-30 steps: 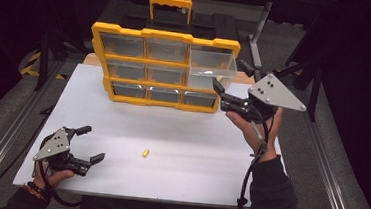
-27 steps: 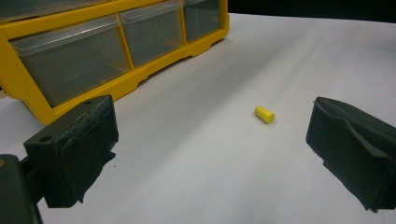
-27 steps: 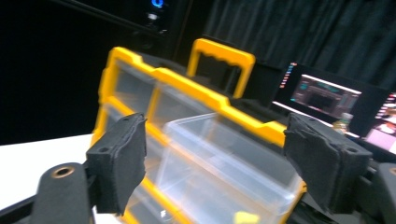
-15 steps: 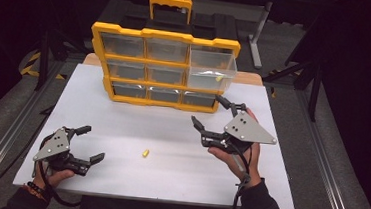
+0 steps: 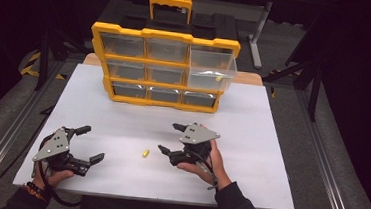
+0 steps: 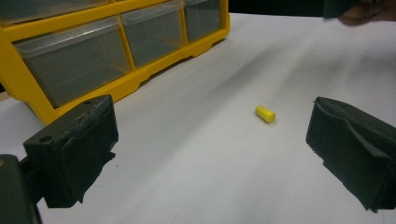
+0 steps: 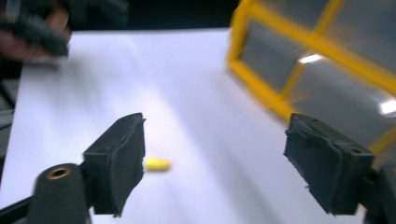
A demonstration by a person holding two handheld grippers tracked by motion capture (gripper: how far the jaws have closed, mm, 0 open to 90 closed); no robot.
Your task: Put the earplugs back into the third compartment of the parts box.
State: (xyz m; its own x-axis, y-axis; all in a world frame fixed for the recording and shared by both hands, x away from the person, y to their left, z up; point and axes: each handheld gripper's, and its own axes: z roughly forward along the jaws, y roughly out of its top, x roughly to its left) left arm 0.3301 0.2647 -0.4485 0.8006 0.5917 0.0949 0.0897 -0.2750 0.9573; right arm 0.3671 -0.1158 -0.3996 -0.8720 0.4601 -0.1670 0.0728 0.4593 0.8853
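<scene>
**White table, 2 spread grippers, 1 yellow plug between them**

A white table point(image 5: 271, 141) stands in a dark room. On its near half, the right gripper point(image 5: 173, 138) is held low over the surface in the person's right hand point(image 5: 209, 161), jaws spread wide and pointing left, nothing between them. The left gripper point(image 5: 90, 144) sits near the front left corner in the left hand point(image 5: 52, 174), jaws likewise wide apart and empty, pointing right.

Between the 2 grippers a small yellow cylinder point(image 5: 145, 153) lies on its side on the table, just beside the right gripper's lower jaw and apart from it. Farther back stands a yellow organiser point(image 5: 161, 62) with 9 clear drawers; the top right drawer point(image 5: 211, 71) is pulled out, something small and yellow inside.
</scene>
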